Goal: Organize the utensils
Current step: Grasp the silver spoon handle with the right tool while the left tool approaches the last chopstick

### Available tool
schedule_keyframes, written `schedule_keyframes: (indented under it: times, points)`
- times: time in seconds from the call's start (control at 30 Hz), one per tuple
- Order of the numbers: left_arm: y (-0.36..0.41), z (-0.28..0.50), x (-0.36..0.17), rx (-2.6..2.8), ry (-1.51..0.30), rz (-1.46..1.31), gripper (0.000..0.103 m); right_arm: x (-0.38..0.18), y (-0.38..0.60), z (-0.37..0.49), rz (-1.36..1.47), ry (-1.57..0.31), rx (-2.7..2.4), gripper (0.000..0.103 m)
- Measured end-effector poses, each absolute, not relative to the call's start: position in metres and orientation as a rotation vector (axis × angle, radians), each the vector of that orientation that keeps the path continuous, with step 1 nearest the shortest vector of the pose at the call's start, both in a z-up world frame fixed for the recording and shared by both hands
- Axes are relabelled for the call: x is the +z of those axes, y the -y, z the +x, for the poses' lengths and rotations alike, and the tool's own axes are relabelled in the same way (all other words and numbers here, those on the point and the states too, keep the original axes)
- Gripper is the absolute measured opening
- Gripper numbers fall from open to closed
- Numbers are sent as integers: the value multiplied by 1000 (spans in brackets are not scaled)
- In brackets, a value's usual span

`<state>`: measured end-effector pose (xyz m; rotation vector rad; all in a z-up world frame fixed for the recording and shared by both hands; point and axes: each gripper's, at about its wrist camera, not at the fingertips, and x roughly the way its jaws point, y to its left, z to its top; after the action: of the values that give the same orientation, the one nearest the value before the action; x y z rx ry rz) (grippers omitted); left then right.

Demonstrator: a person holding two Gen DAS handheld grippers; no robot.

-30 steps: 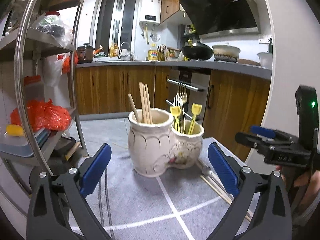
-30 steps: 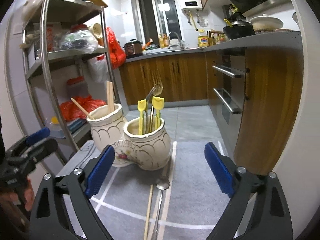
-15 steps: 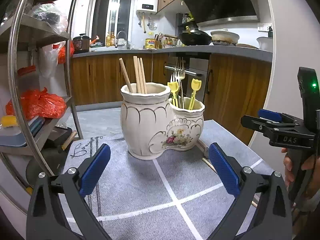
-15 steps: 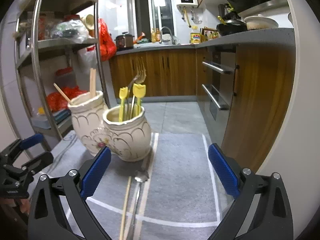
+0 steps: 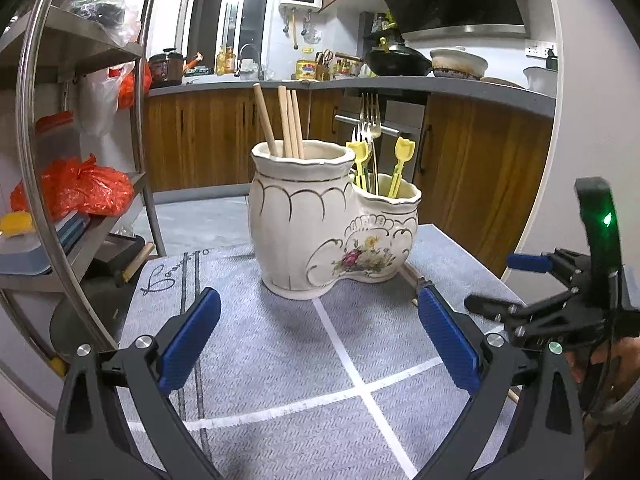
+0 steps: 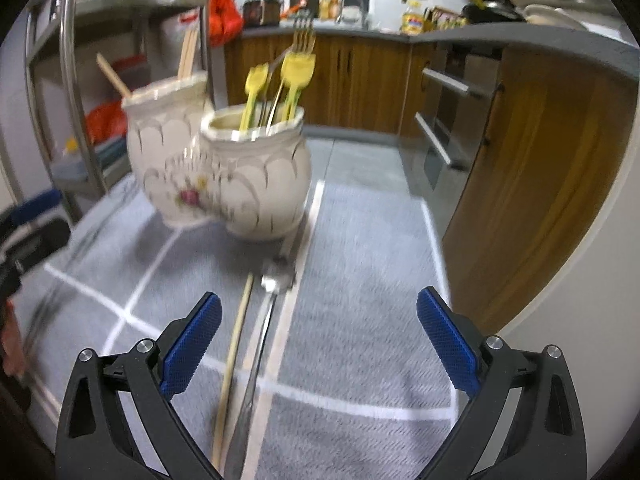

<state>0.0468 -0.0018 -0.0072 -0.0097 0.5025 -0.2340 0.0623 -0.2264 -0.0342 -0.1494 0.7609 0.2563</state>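
Approach step, nothing gripped. Right gripper (image 6: 318, 334) wide, over spoon (image 6: 262, 328) & chopstick (image 6: 234, 348) lying lower centre of frame on mat (image 6: 360, 280), just below holder (image 6: 240, 176). Left gripper (image 5: 318, 332) wide, idle. Next, prob: drop lower, pinch one, lift into holder.
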Motion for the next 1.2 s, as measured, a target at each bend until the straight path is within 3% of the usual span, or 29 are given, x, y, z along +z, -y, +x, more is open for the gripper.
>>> schedule_keyframes:
  times: [0.13, 0.27, 0.57, 0.7, 0.83, 1.2]
  points:
    - [1, 46, -8, -239, -509, -13, 97, -42, 224, 63, -160, -804, 273, 91]
    - [3, 46, -9, -243, -511, -8, 97, -47, 220, 63, -138, -843, 323, 62]
    - [6, 45, -9, -250, -514, -4, 97, -52, 208, 64, -124, -891, 397, 24]
    - [9, 45, -9, -256, -516, 3, 97, -53, 206, 70, -116, -903, 404, 22]
    - [15, 44, -10, -266, -527, 18, 97, -54, 211, 78, -77, -912, 421, 7]
    - [49, 57, -26, -304, -690, -7, 97, -40, 230, 73, -71, -851, 438, 4]
